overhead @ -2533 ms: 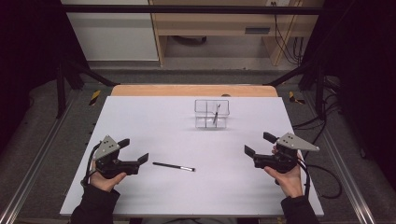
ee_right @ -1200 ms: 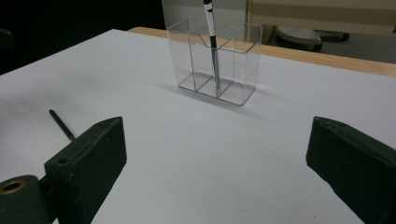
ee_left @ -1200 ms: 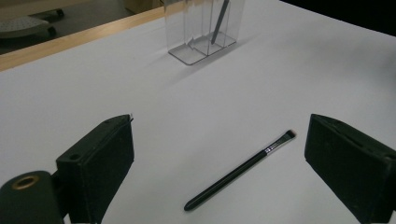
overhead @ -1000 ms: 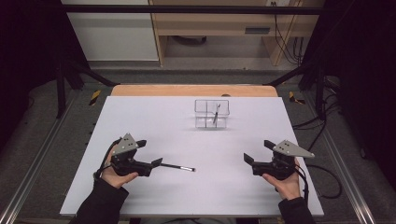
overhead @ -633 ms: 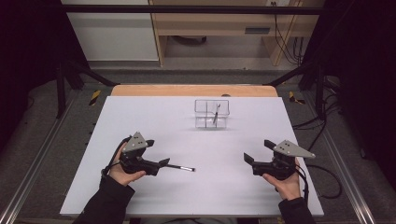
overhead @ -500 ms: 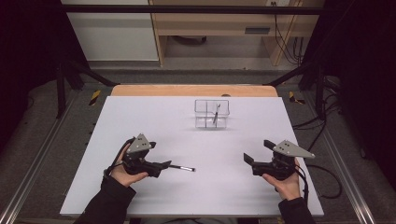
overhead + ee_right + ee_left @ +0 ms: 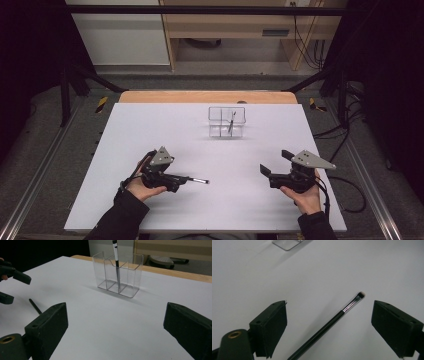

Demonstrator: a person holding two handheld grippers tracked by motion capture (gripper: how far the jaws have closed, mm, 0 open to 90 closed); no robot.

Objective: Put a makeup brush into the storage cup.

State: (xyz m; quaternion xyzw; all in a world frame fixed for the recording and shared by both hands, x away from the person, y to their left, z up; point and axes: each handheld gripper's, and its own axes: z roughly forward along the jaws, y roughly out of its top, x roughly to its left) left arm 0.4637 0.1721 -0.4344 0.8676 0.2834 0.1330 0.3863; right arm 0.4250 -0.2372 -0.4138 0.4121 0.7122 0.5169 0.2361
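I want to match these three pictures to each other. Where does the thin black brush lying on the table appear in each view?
High view: the brush lies left of centre, its tip sticking out from the left gripper.
Left gripper view: it runs diagonally between the open jaws, bristles at upper right.
Right gripper view: a short black end at the left.
Shared landmark: the clear organizer.

black brush (image 7: 325, 326), white table (image 7: 150, 125), clear organiser (image 7: 117, 275)

The left hand-held gripper (image 7: 186, 178) is held low toward 3 o'clock, jaws wide, just closing slightly; the right hand-held gripper (image 7: 265, 170) is pointed toward 9 o'clock, jaws apart.
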